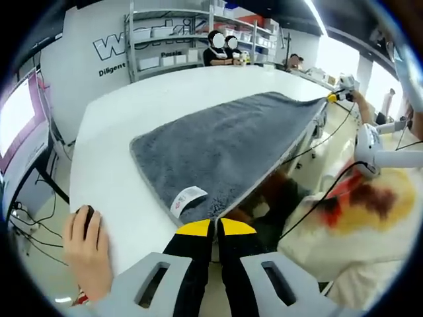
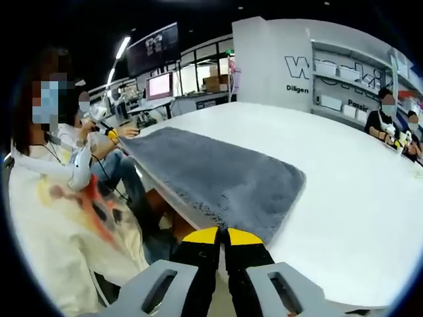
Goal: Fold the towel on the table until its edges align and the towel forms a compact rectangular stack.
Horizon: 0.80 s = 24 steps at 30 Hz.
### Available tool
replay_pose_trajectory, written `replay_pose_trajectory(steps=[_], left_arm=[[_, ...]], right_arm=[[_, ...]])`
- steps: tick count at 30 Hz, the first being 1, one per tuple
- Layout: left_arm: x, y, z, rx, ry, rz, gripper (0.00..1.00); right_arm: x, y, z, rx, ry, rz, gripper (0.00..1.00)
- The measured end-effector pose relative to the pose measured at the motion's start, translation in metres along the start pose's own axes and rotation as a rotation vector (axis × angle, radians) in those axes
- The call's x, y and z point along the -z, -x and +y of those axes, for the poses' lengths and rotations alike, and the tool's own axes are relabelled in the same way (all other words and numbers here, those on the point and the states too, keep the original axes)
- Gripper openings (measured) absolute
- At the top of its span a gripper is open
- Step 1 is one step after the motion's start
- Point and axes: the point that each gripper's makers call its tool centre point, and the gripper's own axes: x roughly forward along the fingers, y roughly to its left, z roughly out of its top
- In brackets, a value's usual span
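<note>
grey towel (image 1: 225, 152) flat, long axis along white tabletop (image 1: 112, 165) near edge, left tool (image 1: 215, 228) and right tool (image 2: 221, 236) each clamped on a near corner, shelves (image 1: 172, 39) behind

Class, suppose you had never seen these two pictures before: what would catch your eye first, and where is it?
First, the grey towel, spread over the white table with one long edge lifted off it. Each corner of that edge is pinched: the left gripper is closed on the corner by the white label, the right gripper on the other. A person in a cream top sits at the table's edge.
</note>
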Motion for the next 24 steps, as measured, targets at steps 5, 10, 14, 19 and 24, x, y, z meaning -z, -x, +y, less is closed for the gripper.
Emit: replay_pose_trajectory(steps=[5,10,14,19,24], left_arm=[[-0.009,-0.004,0.009,-0.009,-0.001,-0.024,0.03],[-0.016,-0.012,0.016,-0.003,0.011,-0.038,0.03],[-0.020,-0.020,0.018,-0.012,0.007,-0.040,0.03],[-0.028,-0.026,0.026,-0.023,0.010,-0.060,0.03],[-0.039,-0.035,0.035,-0.038,0.006,-0.069,0.03]], right_arm=[[-0.002,-0.009,-0.010,0.029,0.003,0.006,0.00],[-0.005,-0.020,-0.022,0.046,-0.012,0.001,0.00],[-0.011,-0.027,-0.029,0.057,-0.015,-0.004,0.00],[-0.018,-0.038,-0.036,0.087,0.002,0.005,0.00],[-0.025,-0.047,-0.042,0.116,0.015,0.001,0.00]])
